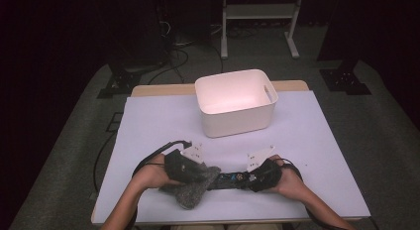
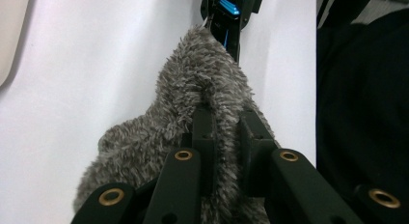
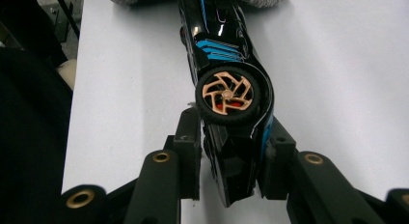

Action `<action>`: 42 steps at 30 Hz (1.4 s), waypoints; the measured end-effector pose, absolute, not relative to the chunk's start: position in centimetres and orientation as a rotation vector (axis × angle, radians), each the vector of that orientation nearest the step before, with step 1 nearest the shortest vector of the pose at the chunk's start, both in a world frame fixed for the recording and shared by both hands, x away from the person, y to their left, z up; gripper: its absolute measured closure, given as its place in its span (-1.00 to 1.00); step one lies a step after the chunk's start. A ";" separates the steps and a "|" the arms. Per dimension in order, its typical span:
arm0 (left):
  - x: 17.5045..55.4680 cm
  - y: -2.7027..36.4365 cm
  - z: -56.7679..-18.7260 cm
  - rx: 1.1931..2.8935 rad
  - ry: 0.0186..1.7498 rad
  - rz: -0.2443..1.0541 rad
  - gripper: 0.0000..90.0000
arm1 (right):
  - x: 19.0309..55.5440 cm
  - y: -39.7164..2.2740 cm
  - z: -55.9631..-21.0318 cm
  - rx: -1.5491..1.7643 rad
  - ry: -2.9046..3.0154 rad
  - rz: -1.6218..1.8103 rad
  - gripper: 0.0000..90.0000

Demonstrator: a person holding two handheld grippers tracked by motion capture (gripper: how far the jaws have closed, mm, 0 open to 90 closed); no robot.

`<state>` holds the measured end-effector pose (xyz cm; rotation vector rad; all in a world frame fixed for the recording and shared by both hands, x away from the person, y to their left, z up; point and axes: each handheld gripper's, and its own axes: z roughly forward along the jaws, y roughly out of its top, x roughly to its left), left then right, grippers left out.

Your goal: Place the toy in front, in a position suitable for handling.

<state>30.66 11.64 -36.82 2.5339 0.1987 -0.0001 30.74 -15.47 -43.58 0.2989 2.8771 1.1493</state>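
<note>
A toy car (image 3: 226, 89) is clamped in the right gripper (image 3: 231, 156) while a fuzzy grey cloth (image 2: 193, 118) is pinched tight by the left gripper (image 2: 226, 137) just beyond it. Wiping appears underway; next, the cloth should be drawn along the car's body.

White-topped table (image 1: 148, 126) with a bin and a cloth on it

A white bin (image 1: 236, 102) stands well beyond the fingers (image 2: 202, 132); the grey fuzzy cloth (image 1: 190, 190) lies on the near part, bunched around them.
</note>
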 end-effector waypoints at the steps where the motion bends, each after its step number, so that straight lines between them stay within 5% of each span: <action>1: 30.7 11.4 -37.0 2.522 0.201 -0.015 0.78 | 30.7 -15.4 -43.5 0.300 2.880 1.143 0.43; 5: 31.0 9.9 -37.2 2.502 0.161 -0.033 0.78 | 30.9 -14.4 -43.6 0.277 2.887 1.139 0.31; 11: 31.3 8.7 -37.1 2.499 0.130 -0.045 0.78 | 31.3 -13.7 -43.3 0.248 2.918 1.092 0.38; 26: 31.3 14.1 -38.0 2.471 0.284 -0.016 0.77 | 31.2 -15.3 -43.0 0.252 2.927 1.032 0.47; 32: 31.5 13.0 -38.3 2.449 0.263 -0.037 0.78 | 31.4 -14.0 -42.5 0.225 2.911 1.060 0.27; 42: 31.9 10.5 -38.2 2.445 0.206 -0.065 0.78 | 31.2 -15.0 -42.0 0.217 2.913 0.987 0.38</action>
